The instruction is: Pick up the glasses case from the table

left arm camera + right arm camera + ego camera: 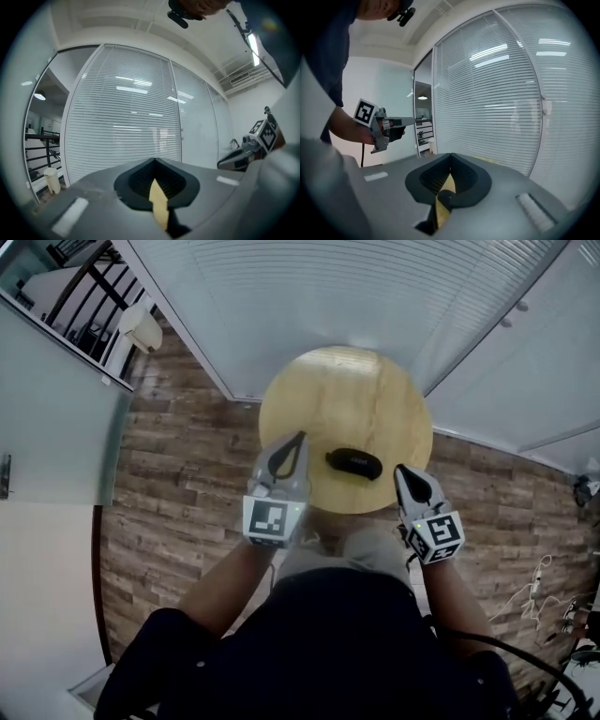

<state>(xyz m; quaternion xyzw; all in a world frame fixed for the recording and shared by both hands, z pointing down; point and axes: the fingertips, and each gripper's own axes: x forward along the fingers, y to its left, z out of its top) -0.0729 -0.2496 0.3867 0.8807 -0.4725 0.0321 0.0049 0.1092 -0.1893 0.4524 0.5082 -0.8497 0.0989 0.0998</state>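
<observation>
head view: the black oval hard-shell glasses case (354,463) lies on the near half of the round pale wooden table (328,381), between our two grippers. The left gripper (299,439) sits just to its left and the right gripper (400,471) just to its right. Both tips are over the near part of the table, and neither touches the case. The case's long axis runs left-right, roughly across the line both grippers point along. We judge the right gripper marginally nearer, though it's close to even. The next move needs the jaws spread first, then a short reach inward and down to take the case across its short width.

left gripper view: jaws together at the tip with nothing between them. Only a sliver of pale tabletop shows through the slit below. The view looks out level at white slatted blinds (122,122) behind glass panels, with the right gripper at the right edge.

right gripper view: jaws fully closed, holding nothing. A small dark shape shows in the slit against the pale wood. It could be the case's end, but we can't confirm that through the gap. The left gripper shows at left, held in a hand (351,129).

surface and room: the tabletop is smooth wood, so we expect the case to slide if nudged. A brown wood-plank floor (187,456) surrounds the table, the blinds stand on the far side, and loose cables (539,592) lie on the floor at right.
</observation>
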